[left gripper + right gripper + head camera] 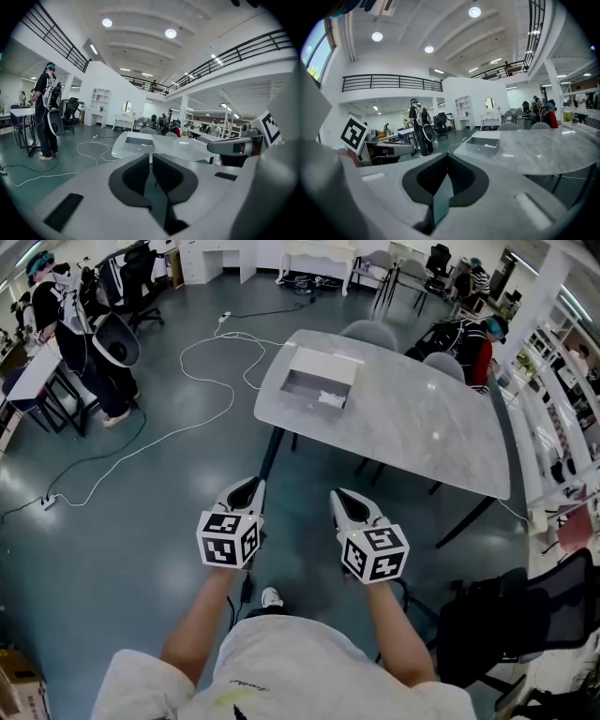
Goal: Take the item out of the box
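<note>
An open grey-white box (317,382) lies near the left end of a white marble table (422,427), its lid raised behind it. A small white item (330,398) rests inside at the front right. The box also shows far ahead in the left gripper view (139,140) and in the right gripper view (483,143), where the item (490,146) is a pale patch. Both grippers hang over the floor, well short of the table. My left gripper (251,487) and my right gripper (339,495) are both shut with nothing held; their jaws meet at the tips (151,158) (447,158).
White cable (202,381) loops across the dark floor left of the table. Grey chairs (370,332) stand behind the table, and a black chair (525,615) is at lower right. A person (70,324) stands by a desk far left; others sit at the back right.
</note>
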{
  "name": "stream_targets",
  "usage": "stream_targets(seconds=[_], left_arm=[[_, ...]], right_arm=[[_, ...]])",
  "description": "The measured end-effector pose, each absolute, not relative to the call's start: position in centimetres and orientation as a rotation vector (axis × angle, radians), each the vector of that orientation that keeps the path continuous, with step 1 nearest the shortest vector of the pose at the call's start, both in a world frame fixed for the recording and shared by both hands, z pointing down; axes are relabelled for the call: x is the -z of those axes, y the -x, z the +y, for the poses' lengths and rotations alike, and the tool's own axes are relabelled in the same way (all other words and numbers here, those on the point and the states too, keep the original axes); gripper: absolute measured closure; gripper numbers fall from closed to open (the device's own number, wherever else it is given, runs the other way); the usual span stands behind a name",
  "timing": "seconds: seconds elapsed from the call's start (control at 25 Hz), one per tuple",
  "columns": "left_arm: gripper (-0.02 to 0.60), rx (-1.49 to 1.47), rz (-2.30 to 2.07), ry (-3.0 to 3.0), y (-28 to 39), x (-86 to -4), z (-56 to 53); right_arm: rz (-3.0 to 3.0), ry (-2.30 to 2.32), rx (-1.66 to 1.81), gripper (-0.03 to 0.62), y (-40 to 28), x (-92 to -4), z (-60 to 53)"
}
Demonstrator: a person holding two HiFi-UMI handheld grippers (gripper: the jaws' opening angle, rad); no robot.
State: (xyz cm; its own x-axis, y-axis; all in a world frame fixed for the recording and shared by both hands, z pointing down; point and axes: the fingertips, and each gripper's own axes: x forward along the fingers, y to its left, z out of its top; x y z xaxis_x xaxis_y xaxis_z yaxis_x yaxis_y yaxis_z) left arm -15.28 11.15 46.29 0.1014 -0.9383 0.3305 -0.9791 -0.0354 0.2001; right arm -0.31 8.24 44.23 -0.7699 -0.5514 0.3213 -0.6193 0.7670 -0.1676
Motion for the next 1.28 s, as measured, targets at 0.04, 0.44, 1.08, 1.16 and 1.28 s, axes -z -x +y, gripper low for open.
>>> stream_targets(seconds=[0.04,0.44,1.08,1.16,1.28], left_arm=[[0.555,-0.150,-1.871,-2.020,15.8,-46.4,10.8],[0.555,-0.166,-1.847,-2.043,20.2,-46.5,7.9],[0.555,-0.200,-1.783,-2.097,20.9,-47.2,2.5],[0.555,-0.208,-1.778,-2.102,20.7,-47.3,1.4],[0.555,-0.219,-1.771,-2.110,20.3,-47.6,-0.7]], right_arm=[[-2.708,-0.921,-0.384,0.589,0.8,-44.2,7.9],[-2.688,-0.952,-0.378,0.589,4.3,-44.5,5.5],[-2.691,-1.010,-0.424,0.589,6.0,-45.4,1.0],[-2.695,-1.008,-0.429,0.589,6.2,-45.6,-0.1],[-2.699,-1.001,-0.431,0.589,6.3,-46.1,-2.0]])
